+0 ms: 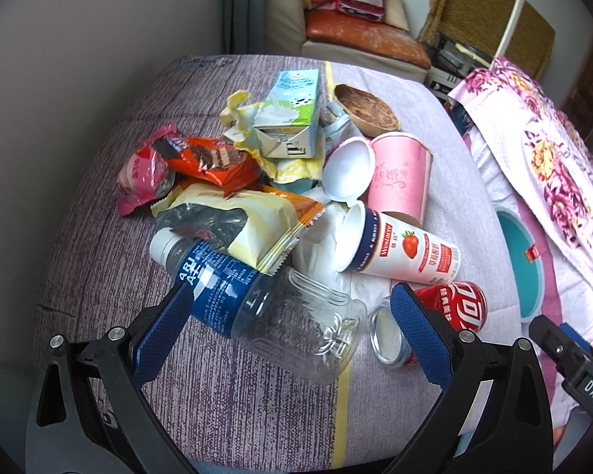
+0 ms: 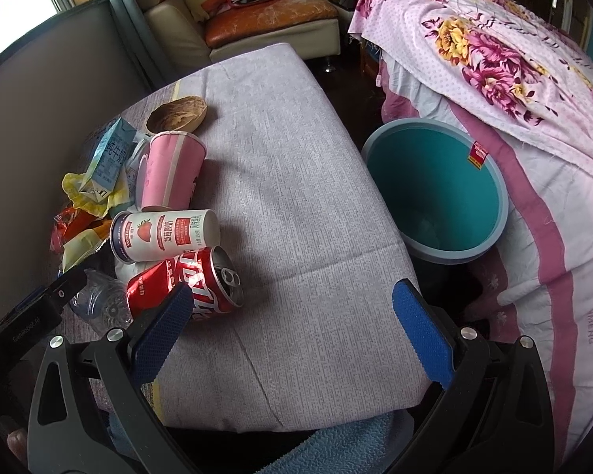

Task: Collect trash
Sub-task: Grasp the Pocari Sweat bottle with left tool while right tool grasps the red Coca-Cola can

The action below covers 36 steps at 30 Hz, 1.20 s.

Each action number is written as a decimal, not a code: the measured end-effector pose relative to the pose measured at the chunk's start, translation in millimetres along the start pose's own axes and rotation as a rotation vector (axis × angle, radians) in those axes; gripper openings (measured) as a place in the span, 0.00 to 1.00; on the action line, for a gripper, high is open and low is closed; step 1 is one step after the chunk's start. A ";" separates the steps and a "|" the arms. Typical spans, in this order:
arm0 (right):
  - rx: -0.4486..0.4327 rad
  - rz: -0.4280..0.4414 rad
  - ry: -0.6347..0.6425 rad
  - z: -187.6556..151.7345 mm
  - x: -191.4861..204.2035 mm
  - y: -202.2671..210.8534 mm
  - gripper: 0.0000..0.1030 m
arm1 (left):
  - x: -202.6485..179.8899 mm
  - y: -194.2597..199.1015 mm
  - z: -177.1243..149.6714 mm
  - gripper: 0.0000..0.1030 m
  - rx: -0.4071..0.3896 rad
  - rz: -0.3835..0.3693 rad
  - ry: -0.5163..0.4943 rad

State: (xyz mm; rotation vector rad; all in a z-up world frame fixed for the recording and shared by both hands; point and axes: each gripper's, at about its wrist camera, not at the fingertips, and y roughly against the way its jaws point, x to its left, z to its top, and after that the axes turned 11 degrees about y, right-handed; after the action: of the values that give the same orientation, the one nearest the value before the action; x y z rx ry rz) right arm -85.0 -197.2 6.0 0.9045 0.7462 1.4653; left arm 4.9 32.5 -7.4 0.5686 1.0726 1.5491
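- A heap of trash covers the left part of a cloth-draped counter (image 2: 296, 181), seen from both wrist cameras
- The left tool (image 1: 290, 304) hangs over the near edge of the heap, its blue-padded fingers (image 1: 419, 335) spread wide and gripping nothing
- Between those fingers lies a clear plastic bottle (image 1: 265, 304) on its side, blue label up, white cap pointing toward the wall
- Its left pad sits right at the bottle's label; whether they touch cannot be told
- A red cola can (image 2: 186, 284) lies on its side just beside the bottle, open top facing the bare stretch of counter
- Behind the can rests a strawberry yogurt cup (image 1: 399, 251), tipped over, and beyond it a pink paper cup (image 1: 401, 175) with a white cup (image 1: 350, 170) leaning against it
- A milk carton (image 1: 292, 114), a yellow wrapper (image 1: 237, 112), an orange snack bag (image 1: 213, 162), a pink packet (image 1: 142, 170) and a cream-coloured bag (image 1: 241, 217) fill the far side of the heap
- A brown wooden bowl (image 2: 176, 114) stands at the back of the pile
- The right tool (image 2: 292, 300) hovers above the counter's near edge, released and empty, its left finger close in front of the cola can
- A teal bin (image 2: 435, 189) stands on the floor between the counter and a bed with a floral cover (image 2: 494, 59), open top upward
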 end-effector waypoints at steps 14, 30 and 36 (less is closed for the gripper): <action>0.124 0.124 -0.029 11.2 24.0 -31.3 0.94 | 19.6 -23.1 20.2 0.97 0.046 0.031 0.166; 0.223 0.301 -0.218 4.5 49.3 -74.9 0.85 | 69.3 -41.2 -12.7 0.97 0.167 0.009 0.057; 0.189 0.357 -0.236 8.3 52.6 -83.5 0.70 | 91.6 -34.6 -20.3 0.97 0.175 0.017 -0.002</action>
State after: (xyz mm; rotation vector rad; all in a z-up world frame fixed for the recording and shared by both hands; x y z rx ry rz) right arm -36.3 -137.4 -56.2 1.3854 0.5727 1.5755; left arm -19.0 111.4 -63.9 0.6992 1.2120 1.4778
